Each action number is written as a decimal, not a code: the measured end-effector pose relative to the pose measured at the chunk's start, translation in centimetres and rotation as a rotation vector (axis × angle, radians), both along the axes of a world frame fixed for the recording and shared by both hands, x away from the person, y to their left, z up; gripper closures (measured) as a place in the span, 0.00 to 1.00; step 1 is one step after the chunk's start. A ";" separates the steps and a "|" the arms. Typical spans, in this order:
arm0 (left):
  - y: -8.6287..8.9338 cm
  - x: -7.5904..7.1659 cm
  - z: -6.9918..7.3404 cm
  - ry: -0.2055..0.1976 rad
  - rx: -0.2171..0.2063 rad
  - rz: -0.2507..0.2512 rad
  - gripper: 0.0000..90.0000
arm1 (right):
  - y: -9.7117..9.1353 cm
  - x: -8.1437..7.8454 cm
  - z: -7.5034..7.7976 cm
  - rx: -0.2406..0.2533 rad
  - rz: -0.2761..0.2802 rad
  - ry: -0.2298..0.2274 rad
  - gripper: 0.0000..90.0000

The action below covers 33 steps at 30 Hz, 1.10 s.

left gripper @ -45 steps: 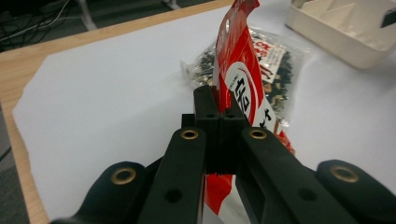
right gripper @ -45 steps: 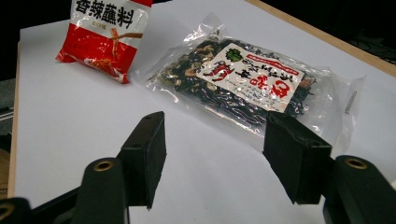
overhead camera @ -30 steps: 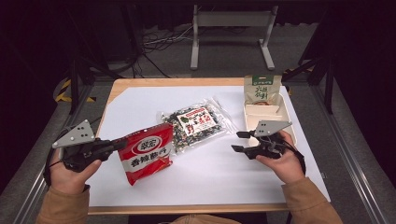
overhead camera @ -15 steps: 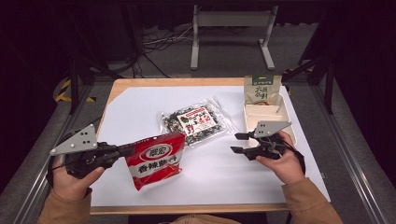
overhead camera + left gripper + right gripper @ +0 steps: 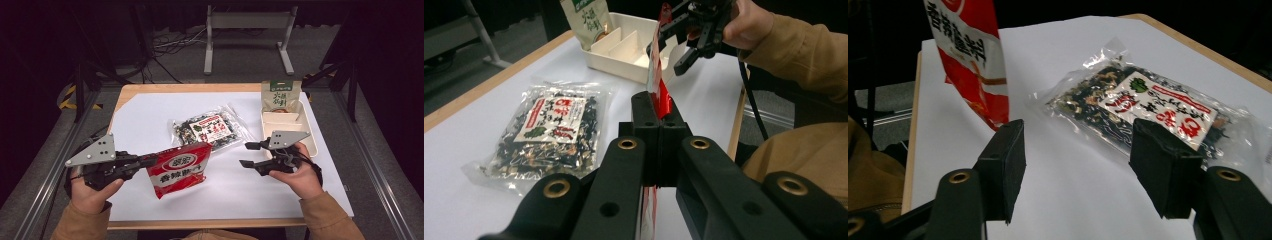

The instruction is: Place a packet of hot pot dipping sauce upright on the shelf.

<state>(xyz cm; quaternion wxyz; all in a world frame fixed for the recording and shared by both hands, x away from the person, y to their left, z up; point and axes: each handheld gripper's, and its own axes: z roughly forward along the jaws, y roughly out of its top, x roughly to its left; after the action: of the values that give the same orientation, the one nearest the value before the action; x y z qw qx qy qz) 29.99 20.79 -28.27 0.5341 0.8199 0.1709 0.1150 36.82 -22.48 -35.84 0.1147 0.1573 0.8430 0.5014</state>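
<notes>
My left gripper [image 5: 150, 161] is shut on the left edge of a red and white snack packet [image 5: 182, 170] and holds it upright over the white paper, at the front left. In the left gripper view the jaws meet on the packet's thin edge [image 5: 659, 80]. My right gripper [image 5: 245, 155] hovers at the right, pointing left at the packet. Its jaws have just been opening and nothing is between them [image 5: 1078, 165]. The red packet [image 5: 973, 55] hangs beyond its left jaw. A clear bag of dark dried mix [image 5: 207, 129] lies flat mid-table.
A white compartment tray [image 5: 314, 145] sits at the right, behind my right hand, with a green pouch [image 5: 281, 94] standing at its far end. White paper [image 5: 150, 115] covers the wooden table. In the left gripper view, the tray [image 5: 624, 47] and the green pouch [image 5: 586, 20] lie ahead.
The left gripper has carried the red packet to the right and toward the front edge, raising it upright. The right gripper's jaws stand wider apart; that hand has stayed in place.
</notes>
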 end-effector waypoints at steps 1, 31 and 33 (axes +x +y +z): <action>-0.2 0.0 0.0 0.000 -0.003 -0.008 1.00 | 0.3 -0.1 0.0 0.005 0.009 -0.001 0.41; -3.4 0.5 -0.9 -0.009 -0.009 -0.073 1.00 | 7.0 0.0 -2.8 -0.026 0.280 0.087 0.69; -3.4 0.5 -0.9 -0.008 -0.004 -0.071 1.00 | 7.1 0.0 -2.6 -0.023 0.290 0.079 0.77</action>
<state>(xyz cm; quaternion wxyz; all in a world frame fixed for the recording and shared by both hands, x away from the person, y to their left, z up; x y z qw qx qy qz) 30.52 17.38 -29.20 0.5403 0.8238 0.1398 0.0990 36.82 -15.42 -38.48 0.0097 0.0524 0.8665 0.4963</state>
